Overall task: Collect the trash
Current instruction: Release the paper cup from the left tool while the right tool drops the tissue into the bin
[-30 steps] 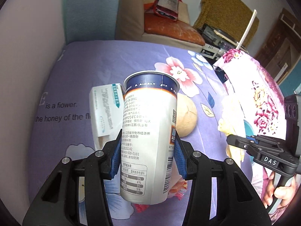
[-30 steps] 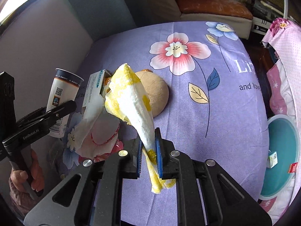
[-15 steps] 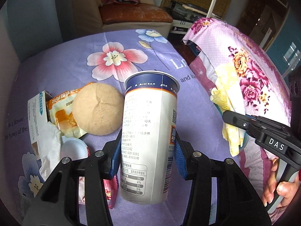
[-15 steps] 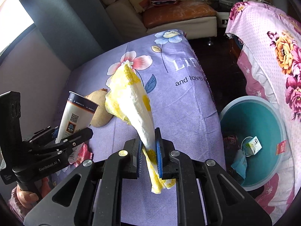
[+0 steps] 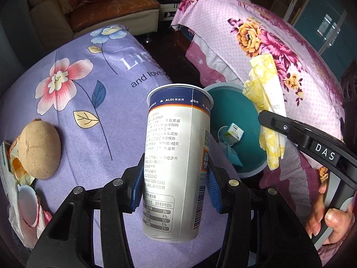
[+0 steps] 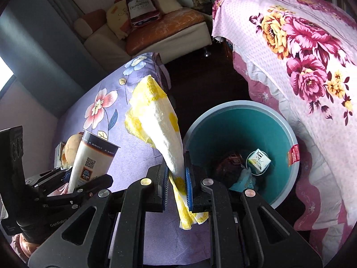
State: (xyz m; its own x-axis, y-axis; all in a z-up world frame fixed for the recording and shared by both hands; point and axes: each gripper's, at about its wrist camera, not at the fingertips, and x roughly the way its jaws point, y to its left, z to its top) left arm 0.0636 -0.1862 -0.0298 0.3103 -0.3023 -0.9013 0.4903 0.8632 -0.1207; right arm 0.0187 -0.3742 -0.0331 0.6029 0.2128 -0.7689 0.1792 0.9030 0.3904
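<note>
The tall ALDI cup (image 5: pixel 176 167) stands upright in the left gripper (image 5: pixel 175 187), its blue pads pressed flat against both sides of the cup's lower half, so the jaws are closed firmly on it; it hangs above the near edge of the purple flowered bedspread (image 5: pixel 89 102). The right gripper (image 6: pixel 176 178) has its pads nipped tight on a yellow-and-white crumpled tissue (image 6: pixel 156 120), which sticks up and leans left above the fingers, with a short tail dangling below them. Just right of that tissue, on the dark floor, sits the teal bin (image 6: pixel 285 134), its mouth open towards both hands; inside it lie a small carton (image 6: pixel 258 159), a dark wad and a scrap of bluish paper. From the left wrist view the cup itself covers the bin's left rim, and the right gripper's black finger marked DAS (image 5: pixel 312 147) crosses in front of the bin's right side with the tissue hanging over it. Back on the bedspread to the left, a round tan bun (image 5: pixel 39 149) rests against an orange wrapper (image 5: pixel 15 156), with a white lid (image 5: pixel 26 203) and crumpled white wrapping nearer the edge. To the right of the bin a pink floral quilt (image 6: pixel 301 67) drapes down close beside it. Far off stands a cream sofa (image 6: pixel 142 35) with cushions.
</note>
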